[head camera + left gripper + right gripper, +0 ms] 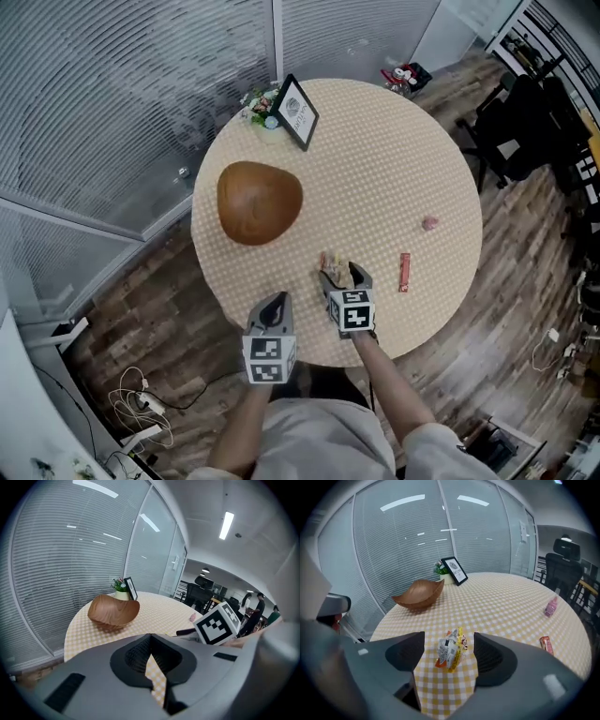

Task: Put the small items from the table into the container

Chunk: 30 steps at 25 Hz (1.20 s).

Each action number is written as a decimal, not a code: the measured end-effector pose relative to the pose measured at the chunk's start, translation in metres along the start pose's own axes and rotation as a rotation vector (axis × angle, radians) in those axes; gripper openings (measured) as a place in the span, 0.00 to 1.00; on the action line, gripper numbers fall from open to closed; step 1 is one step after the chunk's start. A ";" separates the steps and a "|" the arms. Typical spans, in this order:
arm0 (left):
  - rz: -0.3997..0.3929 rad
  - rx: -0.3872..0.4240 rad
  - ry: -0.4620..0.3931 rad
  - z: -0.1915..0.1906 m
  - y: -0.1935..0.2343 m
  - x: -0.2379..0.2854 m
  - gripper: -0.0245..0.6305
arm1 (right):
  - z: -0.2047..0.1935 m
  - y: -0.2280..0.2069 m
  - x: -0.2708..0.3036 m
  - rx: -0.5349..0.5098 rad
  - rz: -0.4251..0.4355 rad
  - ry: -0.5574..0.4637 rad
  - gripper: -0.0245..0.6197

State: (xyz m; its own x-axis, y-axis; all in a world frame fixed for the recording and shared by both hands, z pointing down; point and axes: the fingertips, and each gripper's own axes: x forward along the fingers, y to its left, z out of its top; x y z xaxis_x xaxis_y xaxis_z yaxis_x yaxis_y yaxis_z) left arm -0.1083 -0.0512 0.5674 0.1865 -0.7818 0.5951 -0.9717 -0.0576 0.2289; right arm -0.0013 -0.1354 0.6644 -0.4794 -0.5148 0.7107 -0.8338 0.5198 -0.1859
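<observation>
My right claw [344,274] has its jaws apart, 1 on each side of a snack packet [450,651] that lies on the near part of the table [375,169], untouched. My left claw [273,307] is closed on nothing at the near edge. The wooden bowl [259,201] sits far left. A red bar [404,272] and a pink piece [429,223] lie to the right.

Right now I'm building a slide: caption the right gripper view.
Right gripper, jaws open, straddling a crinkled yellow-and-white snack packet on the yellow-checked round table.
</observation>
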 end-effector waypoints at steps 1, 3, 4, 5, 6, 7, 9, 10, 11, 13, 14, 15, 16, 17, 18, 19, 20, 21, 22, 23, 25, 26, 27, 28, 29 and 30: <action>0.009 -0.007 -0.003 0.002 0.001 0.005 0.05 | -0.002 -0.003 0.008 0.000 0.006 0.015 0.50; 0.031 -0.020 0.000 0.003 0.005 0.015 0.04 | -0.007 -0.006 0.020 0.005 0.021 0.041 0.50; 0.041 -0.026 0.005 0.002 0.008 0.019 0.04 | -0.010 -0.008 0.026 0.007 0.025 0.057 0.50; 0.048 -0.032 0.009 0.002 0.011 0.023 0.04 | -0.013 -0.009 0.030 0.008 0.028 0.074 0.50; 0.052 -0.036 0.013 0.002 0.014 0.027 0.05 | -0.015 -0.011 0.034 0.009 0.031 0.090 0.50; 0.054 -0.039 0.017 0.002 0.016 0.029 0.05 | -0.016 -0.011 0.038 0.012 0.036 0.102 0.50; 0.057 -0.036 0.028 0.001 0.018 0.033 0.04 | -0.018 -0.011 0.043 0.010 0.046 0.125 0.50; 0.057 -0.030 0.032 0.001 0.019 0.035 0.05 | -0.019 -0.010 0.046 0.005 0.048 0.143 0.49; 0.056 -0.024 0.031 0.003 0.020 0.037 0.04 | -0.022 -0.009 0.050 0.002 0.048 0.166 0.49; 0.052 -0.019 0.025 0.006 0.023 0.038 0.05 | -0.028 -0.009 0.053 0.011 0.047 0.205 0.46; 0.050 -0.019 0.026 0.007 0.024 0.038 0.04 | -0.030 -0.010 0.054 0.022 0.046 0.214 0.44; 0.048 -0.018 0.028 0.007 0.025 0.038 0.04 | -0.030 -0.011 0.054 0.032 0.047 0.218 0.42; 0.048 -0.017 0.032 0.007 0.027 0.038 0.04 | -0.030 -0.011 0.053 0.035 0.049 0.218 0.38; 0.049 -0.018 0.035 0.007 0.029 0.038 0.05 | -0.029 -0.011 0.053 0.030 0.052 0.213 0.35; 0.050 -0.020 0.036 0.007 0.030 0.037 0.05 | -0.028 -0.011 0.052 0.020 0.055 0.204 0.34; 0.052 -0.022 0.035 0.007 0.032 0.037 0.04 | -0.025 -0.011 0.049 0.011 0.057 0.190 0.33; 0.053 -0.024 0.032 0.007 0.034 0.036 0.04 | -0.020 -0.011 0.045 0.003 0.058 0.170 0.32; 0.053 -0.026 0.030 0.007 0.035 0.036 0.04 | -0.012 -0.011 0.040 -0.004 0.060 0.143 0.32; 0.054 -0.027 0.027 0.008 0.037 0.036 0.05 | 0.000 -0.009 0.034 -0.013 0.063 0.110 0.32; 0.056 -0.031 0.025 0.009 0.039 0.036 0.04 | 0.015 -0.006 0.026 -0.027 0.069 0.071 0.32; 0.062 -0.041 0.020 0.012 0.042 0.035 0.05 | 0.054 0.004 0.009 -0.068 0.096 -0.009 0.32; 0.066 -0.044 0.015 0.013 0.045 0.034 0.05 | 0.075 0.012 0.002 -0.093 0.117 -0.045 0.32; 0.071 -0.048 0.011 0.015 0.047 0.033 0.04 | 0.096 0.022 -0.004 -0.121 0.142 -0.078 0.32; 0.077 -0.053 0.005 0.016 0.051 0.032 0.04 | 0.116 0.034 -0.006 -0.149 0.167 -0.106 0.32; 0.084 -0.056 0.000 0.017 0.055 0.030 0.05 | 0.134 0.047 -0.006 -0.177 0.190 -0.130 0.32; 0.094 -0.056 -0.002 0.018 0.059 0.028 0.04 | 0.149 0.060 -0.002 -0.201 0.211 -0.149 0.32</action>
State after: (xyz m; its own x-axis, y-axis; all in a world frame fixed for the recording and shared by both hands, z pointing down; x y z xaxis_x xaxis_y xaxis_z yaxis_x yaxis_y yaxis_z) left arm -0.1634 -0.0875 0.5836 0.0949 -0.7835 0.6141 -0.9754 0.0503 0.2148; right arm -0.0912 -0.2045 0.5504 -0.6829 -0.4678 0.5611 -0.6484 0.7419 -0.1706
